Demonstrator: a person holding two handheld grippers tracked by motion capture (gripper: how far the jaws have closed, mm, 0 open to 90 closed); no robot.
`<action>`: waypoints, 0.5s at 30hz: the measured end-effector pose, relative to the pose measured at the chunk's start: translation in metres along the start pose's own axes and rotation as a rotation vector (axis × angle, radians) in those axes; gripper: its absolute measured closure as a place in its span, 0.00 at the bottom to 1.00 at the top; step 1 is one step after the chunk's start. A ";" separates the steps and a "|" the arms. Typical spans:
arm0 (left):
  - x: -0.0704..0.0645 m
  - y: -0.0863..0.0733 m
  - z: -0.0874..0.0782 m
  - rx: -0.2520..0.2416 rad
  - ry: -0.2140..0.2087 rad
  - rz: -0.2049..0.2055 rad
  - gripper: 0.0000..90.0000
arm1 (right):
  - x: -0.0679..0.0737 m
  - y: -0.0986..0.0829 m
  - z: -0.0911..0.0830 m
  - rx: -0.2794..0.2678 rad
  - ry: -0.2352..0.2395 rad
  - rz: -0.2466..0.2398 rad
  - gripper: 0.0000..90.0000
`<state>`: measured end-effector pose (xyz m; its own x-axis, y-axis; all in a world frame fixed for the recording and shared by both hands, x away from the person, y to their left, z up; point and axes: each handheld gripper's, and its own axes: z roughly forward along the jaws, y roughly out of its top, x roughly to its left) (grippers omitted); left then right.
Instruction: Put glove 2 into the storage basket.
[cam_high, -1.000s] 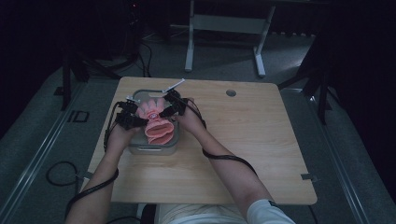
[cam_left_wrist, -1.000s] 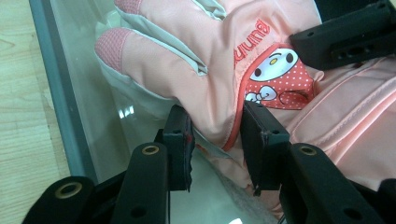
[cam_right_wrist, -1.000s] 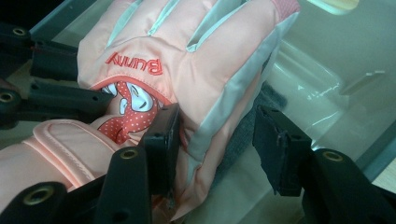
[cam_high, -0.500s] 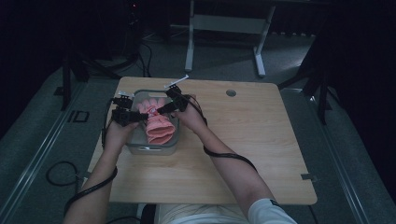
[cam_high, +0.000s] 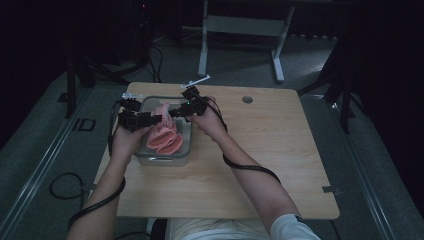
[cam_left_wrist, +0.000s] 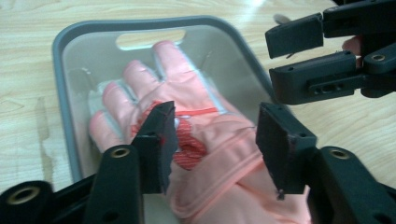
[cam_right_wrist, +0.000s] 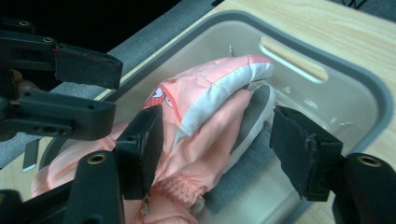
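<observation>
You're holding both grippers over the grey plastic bin (cam_high: 165, 159), which is sitting on the wooden table (cam_high: 260, 165) toward its left side, near the far edge.

Left gripper (cam_left_wrist: 212, 140): jaws are standing apart, nothing pinched between them. In the left gripper view they're straddling the pink glove (cam_left_wrist: 187, 121), which is lying inside the bin with its fingers pointing toward the bin's handle slot (cam_left_wrist: 149, 38). There's a red printed patch on the back of the glove, just beside your left jaw pad. I can't tell whether the pads are touching the fabric or hovering just above it.

Right gripper (cam_right_wrist: 217, 144): jaws are also standing wide apart, gripping nothing. In the right gripper view they're sitting either side of a pink-and-white glove (cam_right_wrist: 210, 107), bunched up against the bin wall, with its elastic cuff toward the camera. The left gripper's jaws are showing at the upper left of that view, close by.

From the high view, your left hand (cam_high: 127, 142) is coming in at the bin's left edge and your right hand (cam_high: 210, 122) at its far right corner, both grippers pointing inward at the pink fabric (cam_high: 164, 134). The cables are trailing back along your forearms.

A small round hole (cam_high: 247, 99) is sitting in the tabletop, well apart from the bin to the right.
</observation>
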<state>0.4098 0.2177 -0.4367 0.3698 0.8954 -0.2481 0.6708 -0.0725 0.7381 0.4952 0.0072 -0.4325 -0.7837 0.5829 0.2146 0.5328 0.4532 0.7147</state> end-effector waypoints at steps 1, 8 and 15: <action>-0.003 0.000 0.000 -0.006 0.002 0.007 0.45 | 0.000 -0.001 -0.003 -0.006 0.008 -0.006 0.33; -0.025 0.000 0.000 -0.014 0.004 0.081 0.14 | -0.003 -0.009 -0.027 -0.056 0.029 -0.059 0.23; -0.047 -0.002 0.002 -0.038 -0.013 0.150 0.02 | -0.008 -0.018 -0.048 -0.090 0.012 -0.072 0.22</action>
<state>0.3921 0.1747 -0.4279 0.4725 0.8700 -0.1406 0.5827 -0.1887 0.7905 0.4768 -0.0383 -0.4150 -0.8229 0.5429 0.1678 0.4444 0.4308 0.7854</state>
